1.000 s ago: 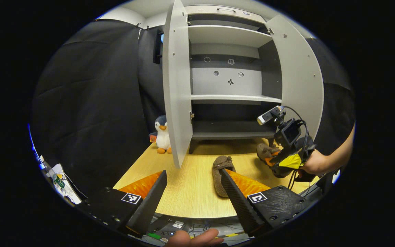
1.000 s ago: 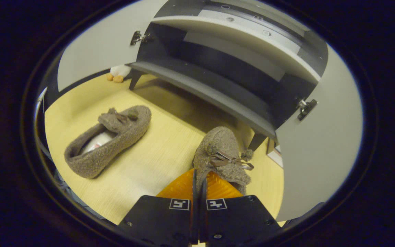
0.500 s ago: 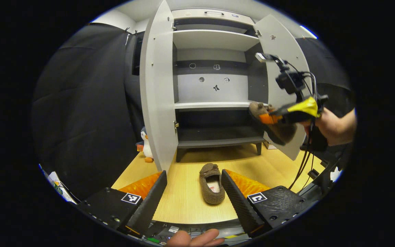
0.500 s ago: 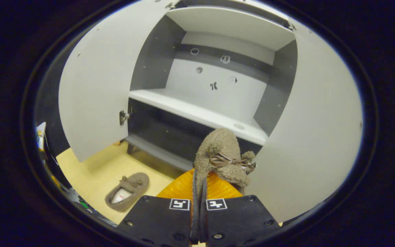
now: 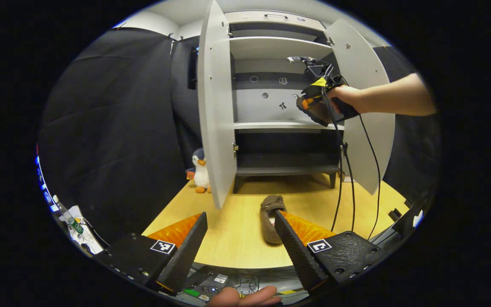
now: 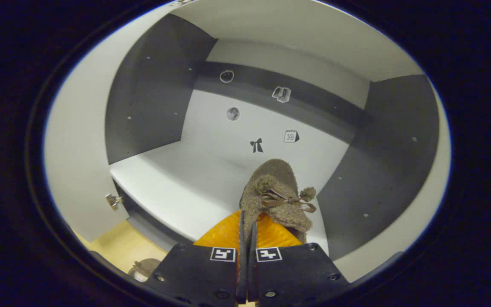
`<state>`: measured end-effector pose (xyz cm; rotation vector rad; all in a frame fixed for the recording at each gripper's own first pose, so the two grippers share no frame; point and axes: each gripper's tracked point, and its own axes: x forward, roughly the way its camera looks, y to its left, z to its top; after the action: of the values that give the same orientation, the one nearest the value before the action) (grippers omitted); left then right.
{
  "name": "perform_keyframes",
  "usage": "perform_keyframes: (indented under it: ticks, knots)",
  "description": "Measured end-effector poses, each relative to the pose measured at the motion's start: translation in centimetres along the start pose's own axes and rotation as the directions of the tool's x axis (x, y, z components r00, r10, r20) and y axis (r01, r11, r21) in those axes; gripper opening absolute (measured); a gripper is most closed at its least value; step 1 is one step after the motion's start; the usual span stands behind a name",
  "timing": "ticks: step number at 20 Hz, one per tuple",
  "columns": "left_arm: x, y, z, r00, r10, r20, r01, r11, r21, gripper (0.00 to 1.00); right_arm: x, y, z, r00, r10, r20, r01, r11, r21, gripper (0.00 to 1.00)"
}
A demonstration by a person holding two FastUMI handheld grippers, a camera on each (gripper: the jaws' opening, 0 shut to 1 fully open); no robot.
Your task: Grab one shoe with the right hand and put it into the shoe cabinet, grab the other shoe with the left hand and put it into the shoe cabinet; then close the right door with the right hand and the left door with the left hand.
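Right gripper point(image 6: 246, 238): pinched on a brown fleece slipper point(image 6: 276, 194), held above the shoe cabinet's point(image 5: 215, 128) middle shelf point(image 6: 177, 183)
Left gripper point(image 5: 241, 238): spread wide, empty
Second slipper point(image 5: 270, 218): on the wooden table point(image 5: 237, 230), near its front edge
Cabinet doors: both open

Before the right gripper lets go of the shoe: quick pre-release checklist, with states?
1. Grip: right gripper shut on the held shoe, fingers pinching its rim. Ok.
2. Target: the shoe is over the middle shelf, toe toward the back wall. Ok.
3. Contact: whether the sole touches the shelf, cannot tell.
4. Shelf space: bare shelf surface beside the shoe. Ok.
5. Doors: left door and right door both swung open, out of the arm's way. Ok.
6. Next item: second shoe lies on the table just ahead of the left gripper, which is open. Ok.
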<state>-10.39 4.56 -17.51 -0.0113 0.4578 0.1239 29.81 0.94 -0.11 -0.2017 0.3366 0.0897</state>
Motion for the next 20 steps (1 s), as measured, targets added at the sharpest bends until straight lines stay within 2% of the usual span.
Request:
perform_keyframes:
  ticks: [1,2,4,6,8,9,10,11,12,13,14,15,17,19,20]
  knots:
    - [-0.3,0.7,-0.4,1.000,0.020,-0.016,-0.020,1.000,-0.003,1.00,2.2,-0.1,0.0,0.999,-0.005,-0.041,0.005,1.000,0.016,0.05]
    - [-0.6,1.3,-0.6,0.999,0.042,-0.024,-0.042,0.999,-0.004,0.97,3.7,-0.2,-0.3,0.997,-0.012,-0.082,0.014,0.999,0.034,0.05]
    - [-1.0,2.3,-1.1,0.996,0.083,-0.034,-0.083,0.996,-0.017,0.97,5.6,0.0,-0.6,0.991,-0.004,-0.134,0.012,0.999,0.053,0.05]
    - [-1.2,3.2,-1.8,0.991,0.118,-0.059,-0.121,0.991,-0.056,0.97,5.6,0.0,-0.2,0.992,-0.016,-0.124,0.021,0.999,0.039,0.05]
    - [-1.1,3.4,-2.3,0.989,0.121,-0.080,-0.129,0.986,-0.105,0.97,5.2,0.4,-0.2,0.993,0.004,-0.115,0.002,0.999,0.052,0.06]
    - [-1.0,3.2,-2.6,0.990,0.109,-0.092,-0.121,0.984,-0.129,0.97,5.1,0.4,0.0,0.994,0.016,-0.107,-0.011,0.999,0.047,0.11]
    - [-1.0,2.8,-2.7,0.991,0.092,-0.098,-0.106,0.984,-0.143,0.97,5.0,0.1,0.1,0.995,0.009,-0.100,-0.005,0.999,0.041,0.27]
    - [-0.9,2.5,-2.7,0.992,0.075,-0.099,-0.089,0.986,-0.142,0.97,4.7,-0.1,0.2,0.996,0.008,-0.094,-0.004,0.999,0.043,0.36]
    - [-0.7,2.0,-2.5,0.994,0.060,-0.095,-0.072,0.989,-0.129,0.96,4.2,0.1,0.2,0.995,0.024,-0.092,-0.020,0.999,0.045,0.52]
    - [0.0,1.5,-2.4,0.995,0.045,-0.090,-0.055,0.992,-0.114,0.96,3.5,0.3,0.2,0.995,0.043,-0.092,-0.039,0.998,0.046,0.56]
    - [0.4,1.0,-2.2,0.996,0.029,-0.088,-0.038,0.994,-0.103,0.96,2.7,0.6,0.2,0.994,0.068,-0.084,-0.064,0.997,0.051,0.65]
    - [0.7,0.5,-2.0,0.996,0.012,-0.083,-0.020,0.995,-0.094,0.96,1.8,0.9,0.4,0.994,0.091,-0.062,-0.088,0.994,0.064,0.69]
    - [1.3,-0.1,-1.1,0.998,-0.012,-0.065,0.007,0.997,-0.073,0.96,0.1,2.0,0.9,0.987,0.159,-0.002,-0.158,0.984,0.077,0.69]
    - [2.0,-1.0,-0.5,0.998,-0.036,-0.047,0.034,0.998,-0.060,0.96,-1.5,1.2,1.0,0.986,0.161,0.050,-0.164,0.985,0.055,0.79]
    - [2.3,-1.4,-0.6,0.997,-0.050,-0.050,0.047,0.997,-0.057,0.96,-2.3,0.9,1.1,0.985,0.156,0.077,-0.161,0.985,0.063,0.90]
